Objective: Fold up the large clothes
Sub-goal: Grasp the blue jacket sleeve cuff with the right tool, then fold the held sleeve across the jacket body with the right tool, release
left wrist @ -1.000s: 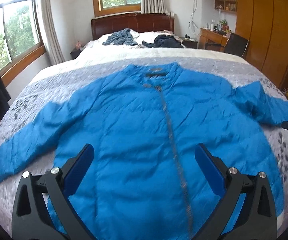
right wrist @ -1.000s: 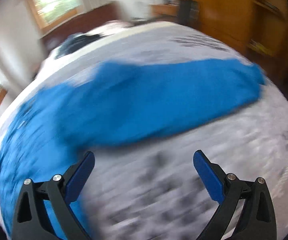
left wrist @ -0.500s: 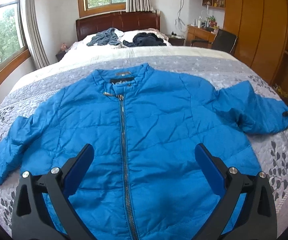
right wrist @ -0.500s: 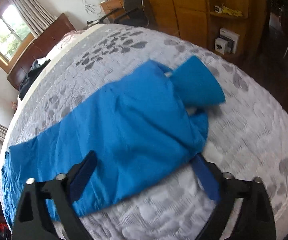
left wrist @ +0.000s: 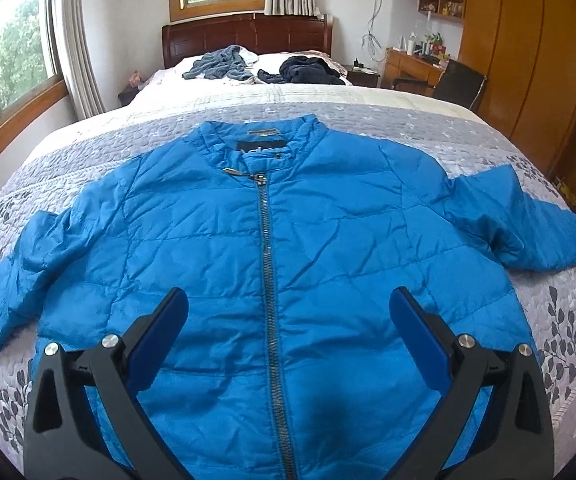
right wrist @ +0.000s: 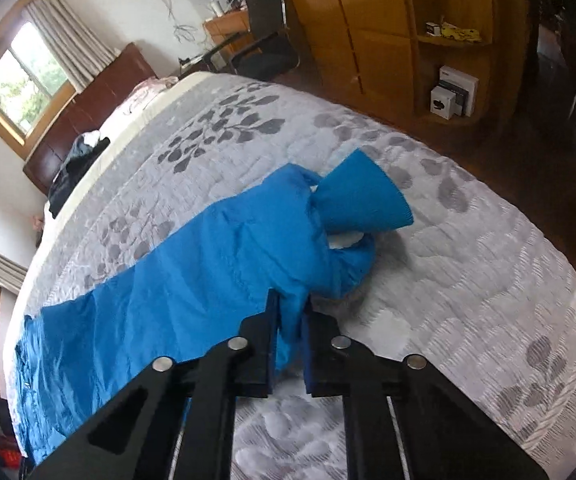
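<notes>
- Jacket (left wrist: 288, 264) lies flat on the bed (left wrist: 467, 136), front up, zipped, collar far, hem near; both sleeves spread out to the sides.
- Left tool (left wrist: 288, 344) hangs over the lower front, jaws wide apart, holding nothing.
- Right tool (right wrist: 289, 344) has its jaws pinched on the right sleeve (right wrist: 216, 280), on its near edge just short of the cuff (right wrist: 363, 204); the cuff end is bunched and turned up.
- Step in hand, as I judge it: fold the right sleeve in across the chest.
- To do it well: lift enough to clear the quilt, carry the sleeve left toward the zipper (left wrist: 266, 264), lay it flat with no twist.
- Puffy slick fabric may slide; keep the pinch firm until it's down.
- Left tool could pin the body near the shoulder so the jacket doesn't drag.
</notes>
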Demonstrator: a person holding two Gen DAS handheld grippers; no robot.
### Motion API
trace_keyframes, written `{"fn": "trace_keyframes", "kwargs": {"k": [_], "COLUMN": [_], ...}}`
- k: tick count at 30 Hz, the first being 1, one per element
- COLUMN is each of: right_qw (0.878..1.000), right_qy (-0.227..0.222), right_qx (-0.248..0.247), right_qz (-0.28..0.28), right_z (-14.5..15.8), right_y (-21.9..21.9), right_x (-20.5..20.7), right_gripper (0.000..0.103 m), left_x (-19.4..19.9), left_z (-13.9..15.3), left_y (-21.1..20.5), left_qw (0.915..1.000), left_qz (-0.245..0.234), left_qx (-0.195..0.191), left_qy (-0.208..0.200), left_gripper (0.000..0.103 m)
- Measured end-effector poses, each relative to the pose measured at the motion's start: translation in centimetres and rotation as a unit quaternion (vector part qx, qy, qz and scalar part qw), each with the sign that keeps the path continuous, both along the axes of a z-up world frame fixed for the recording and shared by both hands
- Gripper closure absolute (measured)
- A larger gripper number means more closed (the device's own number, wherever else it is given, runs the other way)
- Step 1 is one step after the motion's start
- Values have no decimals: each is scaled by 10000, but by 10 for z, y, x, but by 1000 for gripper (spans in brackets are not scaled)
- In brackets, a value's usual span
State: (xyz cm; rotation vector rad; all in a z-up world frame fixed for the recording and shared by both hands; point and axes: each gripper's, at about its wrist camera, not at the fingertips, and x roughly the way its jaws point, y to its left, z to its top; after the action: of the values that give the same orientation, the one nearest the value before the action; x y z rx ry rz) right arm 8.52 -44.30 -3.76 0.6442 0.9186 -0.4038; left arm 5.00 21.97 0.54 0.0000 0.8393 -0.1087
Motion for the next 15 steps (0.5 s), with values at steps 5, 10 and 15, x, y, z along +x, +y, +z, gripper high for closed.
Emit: {"fn": "trace_keyframes", "kwargs": {"k": [5,10,15], "right_qw": [9994,9986,9950], "right_qy": [295,-77,-617], "right_qx": [-174,-497,-677], "right_qz": [-97,-171,396], "right_z": [-15,19,67], "right_y": [3,20,65], "right_x": [-2,-5,1], "right_gripper": [95,98,99], "left_x": [1,-3,-5], "left_z": [-2,0,6], "left_y": [18,36,55], "left_qw": [9999,9997,9991], "left_qz": [155,258,411], "left_qx": [-31,-40,-44], "left_qy": [30,0,-102], "left_gripper": [3,3,3]}}
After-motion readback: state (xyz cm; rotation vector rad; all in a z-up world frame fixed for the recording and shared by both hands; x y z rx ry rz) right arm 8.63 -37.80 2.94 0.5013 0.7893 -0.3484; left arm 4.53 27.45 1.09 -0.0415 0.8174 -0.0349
